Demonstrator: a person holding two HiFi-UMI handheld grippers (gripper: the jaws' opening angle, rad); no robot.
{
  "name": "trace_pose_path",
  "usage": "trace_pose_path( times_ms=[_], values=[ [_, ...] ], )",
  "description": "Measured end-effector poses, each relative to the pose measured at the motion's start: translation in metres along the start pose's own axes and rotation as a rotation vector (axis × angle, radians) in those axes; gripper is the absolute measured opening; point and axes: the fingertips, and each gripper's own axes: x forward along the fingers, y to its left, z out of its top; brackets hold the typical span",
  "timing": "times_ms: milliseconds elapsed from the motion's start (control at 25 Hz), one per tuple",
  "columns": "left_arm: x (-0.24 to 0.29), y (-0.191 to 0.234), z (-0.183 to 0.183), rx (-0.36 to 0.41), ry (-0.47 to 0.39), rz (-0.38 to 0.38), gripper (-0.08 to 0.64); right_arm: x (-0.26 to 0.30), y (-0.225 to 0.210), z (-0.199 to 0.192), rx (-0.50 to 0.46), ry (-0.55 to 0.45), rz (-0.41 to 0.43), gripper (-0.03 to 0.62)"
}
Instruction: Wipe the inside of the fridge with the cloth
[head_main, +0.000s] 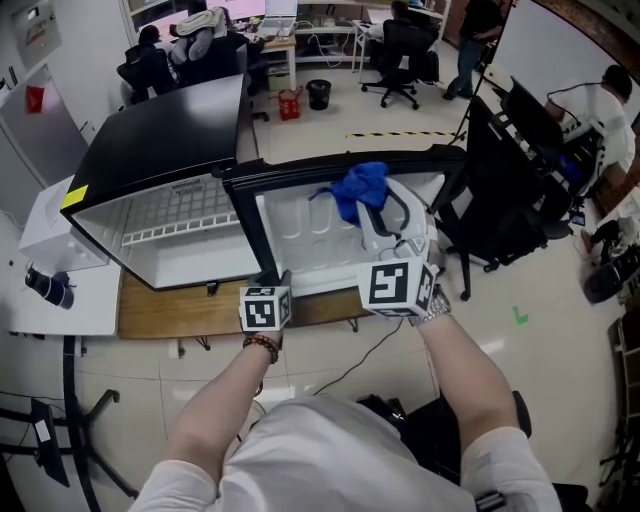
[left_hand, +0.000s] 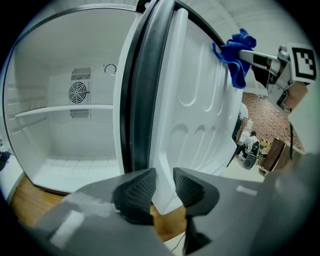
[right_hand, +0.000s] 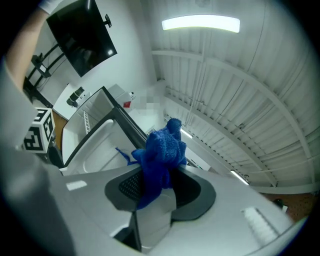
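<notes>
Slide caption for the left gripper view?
Left gripper clamps the open fridge door at its lower corner; right gripper holds the blue cloth near its upper edge.

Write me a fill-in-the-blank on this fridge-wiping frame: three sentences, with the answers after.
The right gripper holds a ___ cloth in its jaws. The left gripper has its jaws clamped on the edge of the fridge door, which stands ___. The fridge rests on a ___ tabletop.
Missing words: blue; open; wooden.
</notes>
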Motion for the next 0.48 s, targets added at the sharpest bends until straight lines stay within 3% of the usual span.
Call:
trace_pose_path(
  times_ms=[480],
  values=[
    [0.001, 0.001, -0.001, -0.003, 0.004, 0.009, 0.114, -0.024, -0.078, -0.071, 0.023, 0.137, -0.140, 0.135]
  ],
)
